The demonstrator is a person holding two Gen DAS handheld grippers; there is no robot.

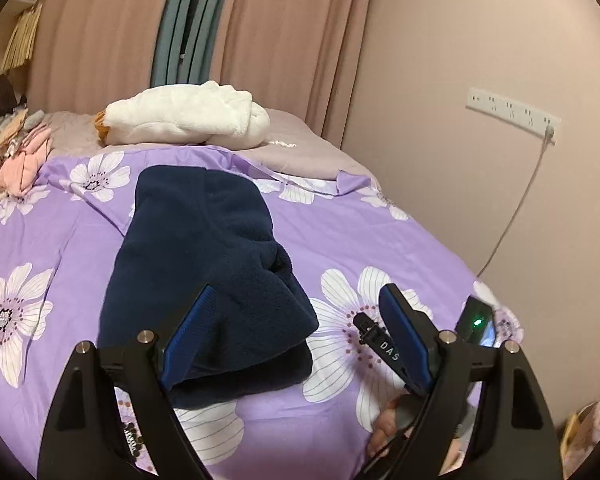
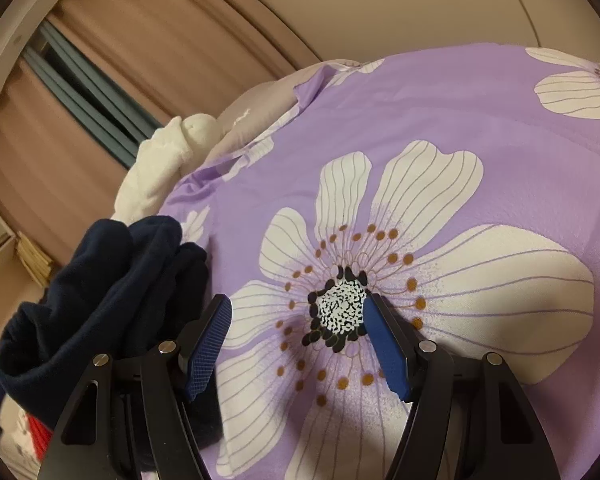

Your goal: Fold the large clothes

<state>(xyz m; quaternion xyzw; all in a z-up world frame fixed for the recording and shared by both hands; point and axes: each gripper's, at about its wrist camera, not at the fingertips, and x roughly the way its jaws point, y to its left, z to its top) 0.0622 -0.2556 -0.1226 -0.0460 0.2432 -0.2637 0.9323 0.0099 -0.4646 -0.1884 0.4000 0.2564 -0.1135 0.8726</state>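
Nearby, folded navy fleece [image 1: 204,264] on floral quilt [image 1: 60,240], white bundle [image 1: 188,116] beyond (both grippers' fingers wide, empty).

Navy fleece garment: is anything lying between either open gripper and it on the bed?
Nothing visible does. The navy fleece garment lies folded on the purple floral cover, partly between the left gripper's open fingers. The right gripper is open over the cover, the garment just to its left with only bare cover between.
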